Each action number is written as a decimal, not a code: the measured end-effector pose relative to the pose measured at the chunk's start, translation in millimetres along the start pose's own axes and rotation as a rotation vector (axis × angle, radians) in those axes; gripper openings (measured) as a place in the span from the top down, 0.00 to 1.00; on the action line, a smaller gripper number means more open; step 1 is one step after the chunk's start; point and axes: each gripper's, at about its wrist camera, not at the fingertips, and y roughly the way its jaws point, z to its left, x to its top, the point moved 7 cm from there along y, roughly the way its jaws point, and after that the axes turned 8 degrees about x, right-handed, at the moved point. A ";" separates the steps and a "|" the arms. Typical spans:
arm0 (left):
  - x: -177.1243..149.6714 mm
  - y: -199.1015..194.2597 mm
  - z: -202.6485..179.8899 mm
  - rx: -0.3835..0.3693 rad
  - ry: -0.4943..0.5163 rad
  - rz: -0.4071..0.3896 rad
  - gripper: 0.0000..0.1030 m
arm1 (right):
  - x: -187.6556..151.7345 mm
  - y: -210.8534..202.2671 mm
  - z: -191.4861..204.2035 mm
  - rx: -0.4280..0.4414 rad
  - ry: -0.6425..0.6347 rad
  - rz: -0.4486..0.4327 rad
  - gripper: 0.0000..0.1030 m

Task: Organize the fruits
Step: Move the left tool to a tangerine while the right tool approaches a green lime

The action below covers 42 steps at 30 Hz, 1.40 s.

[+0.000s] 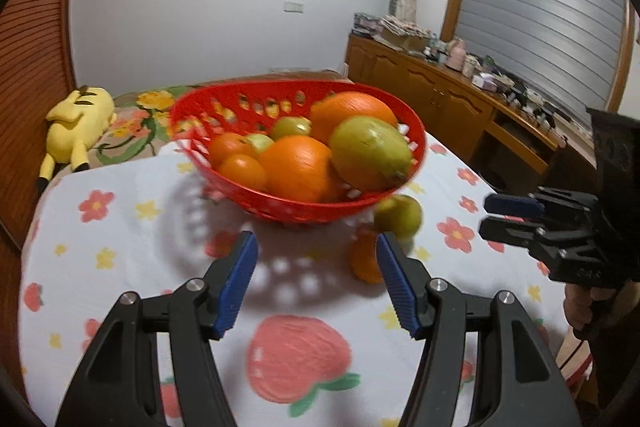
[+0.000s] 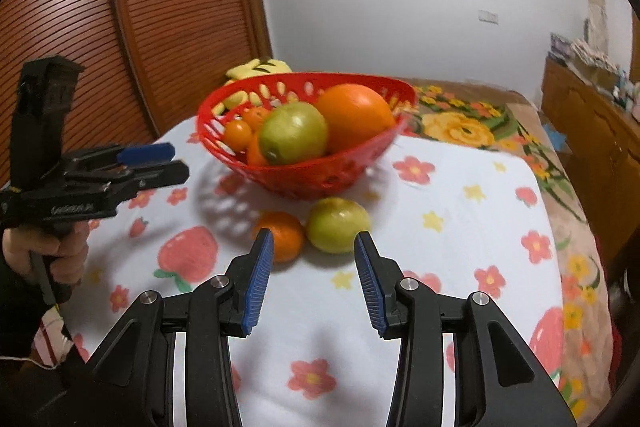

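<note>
A red slotted basket [image 1: 304, 207] [image 2: 312, 179] stands on the flowered cloth, holding two big oranges [image 1: 298, 167], a large green fruit [image 1: 368, 155] and small tangerines [image 1: 242, 171]. In front of it on the cloth lie a loose small orange [image 2: 284, 233] [image 1: 364, 259] and a loose green fruit [image 2: 338, 229] [image 1: 400, 215], side by side. My right gripper [image 2: 314, 239] is open just short of these two, with nothing between its pads. My left gripper [image 1: 316, 247] is open and empty before the basket; the small orange sits partly hidden behind its right fingertip [image 1: 390, 259].
In each wrist view the other gripper reaches in from the side [image 1: 486, 217] [image 2: 178, 161], held by a hand [image 2: 60, 247]. A yellow plush toy [image 1: 76, 123] lies behind the basket. A cluttered wooden sideboard [image 1: 440, 95] runs along the right; a louvred wooden door [image 2: 120, 7] stands left.
</note>
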 end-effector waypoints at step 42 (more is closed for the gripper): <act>-26.5 41.8 -35.2 -0.053 0.062 0.158 0.59 | -2.8 22.4 -32.2 -0.001 0.052 0.037 0.51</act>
